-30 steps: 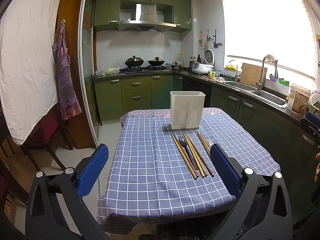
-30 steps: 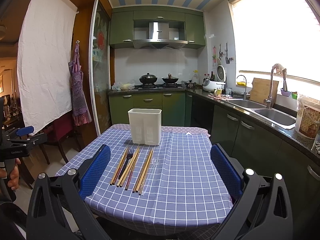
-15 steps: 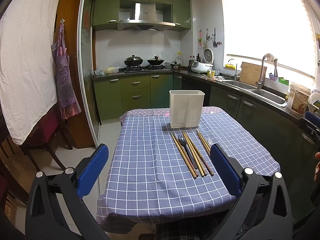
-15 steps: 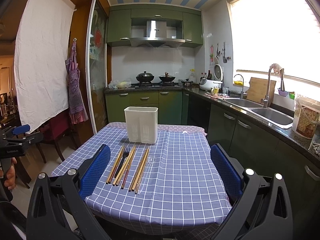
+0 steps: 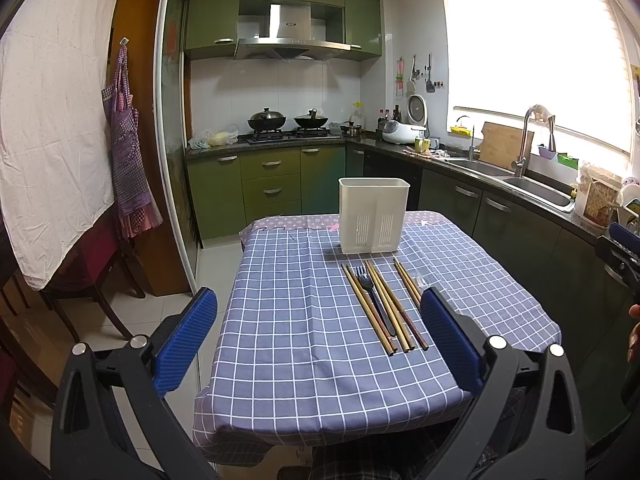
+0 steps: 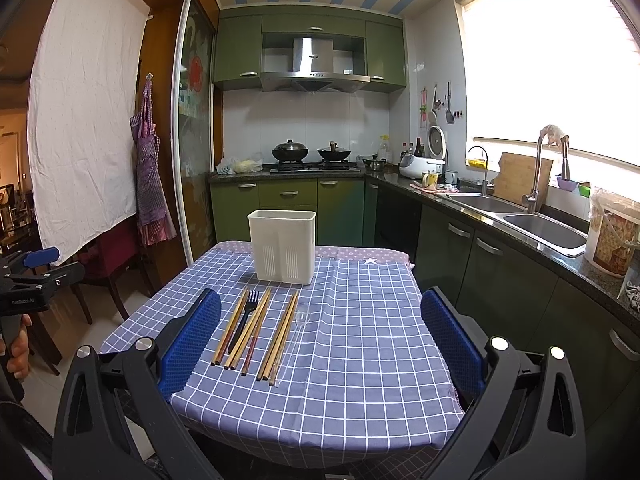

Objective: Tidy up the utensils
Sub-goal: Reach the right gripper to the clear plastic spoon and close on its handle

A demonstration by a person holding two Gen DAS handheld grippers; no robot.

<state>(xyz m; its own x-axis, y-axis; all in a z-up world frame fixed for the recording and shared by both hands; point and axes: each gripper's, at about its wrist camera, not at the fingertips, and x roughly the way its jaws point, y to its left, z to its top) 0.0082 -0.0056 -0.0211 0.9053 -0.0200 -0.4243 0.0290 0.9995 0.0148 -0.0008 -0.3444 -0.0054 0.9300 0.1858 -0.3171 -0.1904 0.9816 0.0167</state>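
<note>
While both grippers hover short of the near edge of the table [image 6: 360, 360], no utensil has yet been moved, so the task appears to stand at its start. Left gripper [image 5: 316, 340]: fingers spread wide, holding nothing. Right gripper [image 6: 320, 340]: fingers likewise wide apart and empty. White slotted holder [image 6: 282, 246]: upright near the far edge of the table, nothing visible above its rim. Chopsticks [image 6: 256, 330], a dark fork [image 6: 245, 316] and a clear plastic spoon [image 6: 294, 336]: laid side by side on the checked cloth, between the holder and the near edge. Everything remains to be lifted and stood in the holder, judging by this layout.
</note>
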